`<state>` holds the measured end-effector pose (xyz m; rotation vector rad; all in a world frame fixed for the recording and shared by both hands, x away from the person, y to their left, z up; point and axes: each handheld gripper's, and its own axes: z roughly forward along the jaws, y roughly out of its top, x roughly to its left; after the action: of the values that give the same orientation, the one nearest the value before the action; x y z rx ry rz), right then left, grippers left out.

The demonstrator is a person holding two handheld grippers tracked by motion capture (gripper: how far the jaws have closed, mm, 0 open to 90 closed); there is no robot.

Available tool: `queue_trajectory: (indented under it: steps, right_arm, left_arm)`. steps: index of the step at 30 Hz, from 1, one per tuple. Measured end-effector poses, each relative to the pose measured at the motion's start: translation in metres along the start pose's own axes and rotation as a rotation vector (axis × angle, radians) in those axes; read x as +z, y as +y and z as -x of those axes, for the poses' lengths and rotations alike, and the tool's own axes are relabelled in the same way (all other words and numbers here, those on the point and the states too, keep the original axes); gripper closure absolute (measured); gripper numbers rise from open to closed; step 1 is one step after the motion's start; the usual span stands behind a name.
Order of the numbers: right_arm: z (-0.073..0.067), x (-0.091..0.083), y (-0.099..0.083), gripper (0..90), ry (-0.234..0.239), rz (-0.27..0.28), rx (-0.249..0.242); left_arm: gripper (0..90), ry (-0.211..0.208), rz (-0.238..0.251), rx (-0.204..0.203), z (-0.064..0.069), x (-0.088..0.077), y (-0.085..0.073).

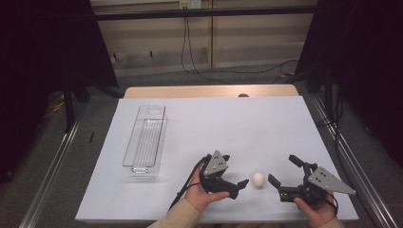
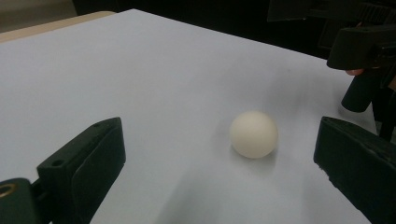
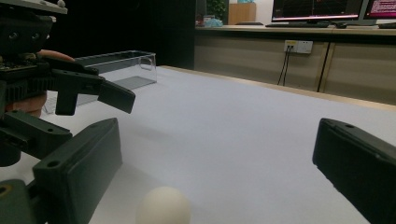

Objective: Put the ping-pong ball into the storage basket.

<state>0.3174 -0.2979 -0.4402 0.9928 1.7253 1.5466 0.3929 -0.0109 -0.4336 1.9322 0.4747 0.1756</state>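
A small white ball [image 1: 258,179] rests on the white sheet [image 1: 214,123] near the table's front edge, between my two grippers. My left gripper [image 1: 235,170] is just left of it, open, jaws pointing right toward it. In the left gripper view the ball [image 2: 253,134] lies a short way ahead of the left gripper [image 2: 219,125], between the lines of its jaws and nearer the right one, untouched. My right gripper [image 1: 283,169] is open just right of the ball, pointing left. In the right gripper view the ball [image 3: 163,205] sits low, near the left jaw of the right gripper [image 3: 218,123].
A long clear plastic container [image 1: 144,172] stands empty on the left part of the sheet and appears far off as the container [image 3: 116,63]. The wooden table edge [image 1: 209,91] runs along the back. Cables lie on the floor beyond.
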Motion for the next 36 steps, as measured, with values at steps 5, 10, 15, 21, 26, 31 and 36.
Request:
queue_trajectory:
  steps: [5, 10, 15, 21, 26, 31, 36]
  right_arm:
    - [0.000, 0.000, 0.000, 1.1, -0.001, -0.003, 0.002]
    - [0.000, 0.001, 0.000, 1.1, 0.004, -0.001, -0.001]
    - [0.000, 0.001, 0.000, 1.1, 0.002, 0.000, -0.002]
    - [0.000, 0.000, 0.000, 1.1, 0.000, -0.001, 0.000]
    - [0.000, 0.000, 0.000, 1.1, -0.003, 0.001, 0.006]
    - [0.001, -0.001, 0.000, 1.1, 0.003, 0.001, 0.001]
    - [0.001, 0.000, 0.001, 1.2, 0.003, 0.003, -0.001]
  left_arm:
    - [2.3, -0.003, 0.006, 0.000, 0.001, 0.003, 0.000]
    - [2.3, -0.001, -0.012, 0.004, 0.003, 0.006, 0.001]
    - [2.3, -0.015, -0.010, 0.010, 0.006, 0.011, 0.003]
    - [2.4, -0.018, -0.030, 0.007, 0.008, 0.016, 0.005]
    - [2.2, -0.028, -0.036, 0.011, 0.010, 0.019, 0.007]
    - [2.1, -0.026, -0.050, 0.010, 0.010, 0.022, 0.008]
    - [2.2, -0.037, -0.064, 0.012, 0.012, 0.025, 0.008]
